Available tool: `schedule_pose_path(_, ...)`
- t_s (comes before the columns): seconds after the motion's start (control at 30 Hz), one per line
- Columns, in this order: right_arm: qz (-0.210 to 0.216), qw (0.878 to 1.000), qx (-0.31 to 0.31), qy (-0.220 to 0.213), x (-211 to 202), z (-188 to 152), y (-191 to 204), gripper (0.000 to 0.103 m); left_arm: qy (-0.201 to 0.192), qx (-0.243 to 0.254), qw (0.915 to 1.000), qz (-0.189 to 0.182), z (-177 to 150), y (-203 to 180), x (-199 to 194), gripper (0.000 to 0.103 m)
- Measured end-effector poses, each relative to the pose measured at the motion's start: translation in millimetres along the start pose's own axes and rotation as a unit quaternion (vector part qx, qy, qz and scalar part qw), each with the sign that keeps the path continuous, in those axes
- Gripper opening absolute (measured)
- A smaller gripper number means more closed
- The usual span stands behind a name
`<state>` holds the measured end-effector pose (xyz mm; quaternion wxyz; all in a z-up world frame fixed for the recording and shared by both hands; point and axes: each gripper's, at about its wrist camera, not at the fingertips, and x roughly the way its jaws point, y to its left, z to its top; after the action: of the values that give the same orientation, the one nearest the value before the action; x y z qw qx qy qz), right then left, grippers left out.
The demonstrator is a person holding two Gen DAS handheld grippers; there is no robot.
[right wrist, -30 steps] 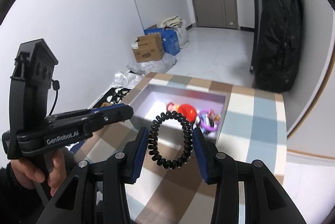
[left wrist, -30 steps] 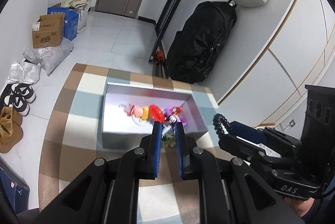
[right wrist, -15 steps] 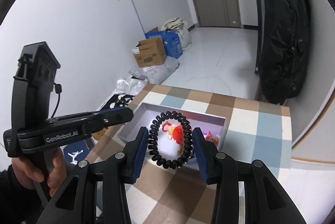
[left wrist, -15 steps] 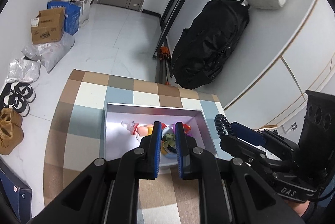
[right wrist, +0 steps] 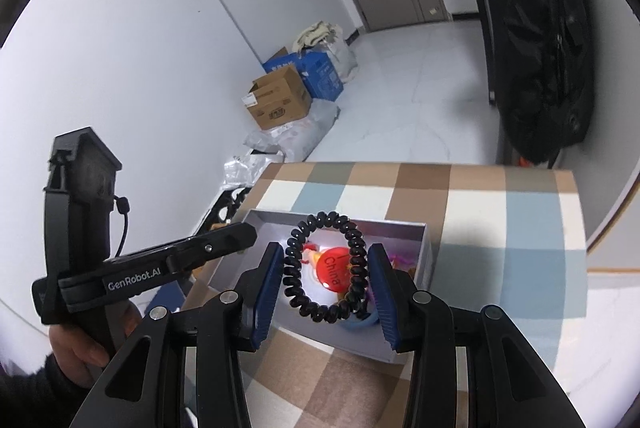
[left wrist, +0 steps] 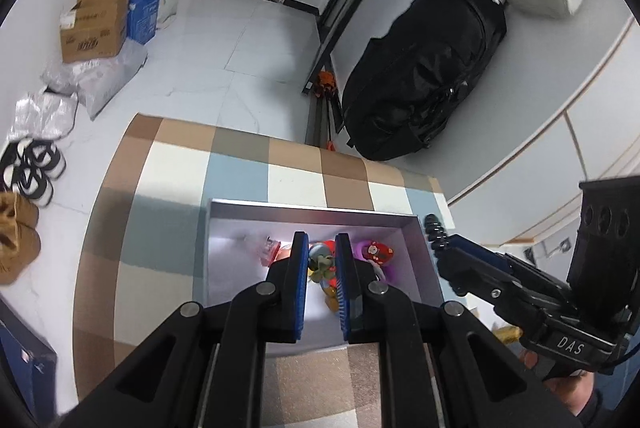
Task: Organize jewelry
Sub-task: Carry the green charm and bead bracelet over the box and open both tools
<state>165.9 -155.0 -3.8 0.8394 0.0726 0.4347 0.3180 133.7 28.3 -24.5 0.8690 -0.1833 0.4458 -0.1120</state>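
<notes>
A shallow grey box (left wrist: 312, 209) sits on a checked tablecloth and holds several colourful trinkets, among them a red "China" piece (right wrist: 334, 268) and a purple ring (left wrist: 370, 252). My left gripper (left wrist: 322, 280) is shut on a small green and blue hair ornament (left wrist: 320, 262) and holds it over the box. My right gripper (right wrist: 326, 284) is shut on a black spiral hair tie (right wrist: 325, 268), held above the box (right wrist: 424, 240). The right gripper also shows at the right of the left wrist view (left wrist: 436, 232).
The checked table (left wrist: 172, 188) ends at a white tiled floor. A black bag (left wrist: 420, 76) leans on the wall beyond the table. Cardboard boxes (left wrist: 94, 28), plastic bags and shoes (left wrist: 32, 168) lie on the floor at the left.
Both grippers have moved forward and now hang over the box, each still holding its item. The left one's ornament went from in front of the box to above its inside.
</notes>
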Motion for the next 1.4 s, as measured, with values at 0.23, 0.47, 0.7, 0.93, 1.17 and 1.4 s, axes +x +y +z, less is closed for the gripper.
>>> schedule_pose_path(0.23, 0.0, 1.0, 0.014, 0.009, 16.4, 3.6, -4.6, 0.042, 0.036, 0.017, 0.998, 0.048, 1.9, 3.0, 23.1, 0.009)
schedule_pose_path(0.47, -0.002, 0.999, 0.039, 0.022, 26.8, 5.2, -15.7, 0.045, 0.041, 0.019, 0.9978, 0.048, 5.3, 4.4, 27.5, 0.009)
schedule_pose_path(0.7, -0.003, 0.997, 0.074, 0.009, 16.2, 4.8, -25.3, 0.057, 0.042, 0.033, 0.995, 0.084, 3.7, -5.2, 30.4, 0.034)
schedule_pose_path(0.93, 0.006, 0.995, 0.098, -0.024, -5.8, 7.6, -33.6, 0.069, 0.007, 0.005, 0.9988, 0.049, 4.7, 2.7, 15.1, 0.061)
schedule_pose_path(1.17, -0.009, 0.994, 0.102, -0.043, -19.6, 7.1, -33.3, 0.08, 0.001, 0.022, 0.9975, 0.067, 0.8, -6.3, 15.5, 0.061)
schedule_pose_path(1.4, -0.013, 0.994, 0.089, -0.055, -25.9, 6.0, -26.4, 0.085, -0.042, 0.046, 0.9939, 0.091, -4.0, -17.5, -4.0, 0.065)
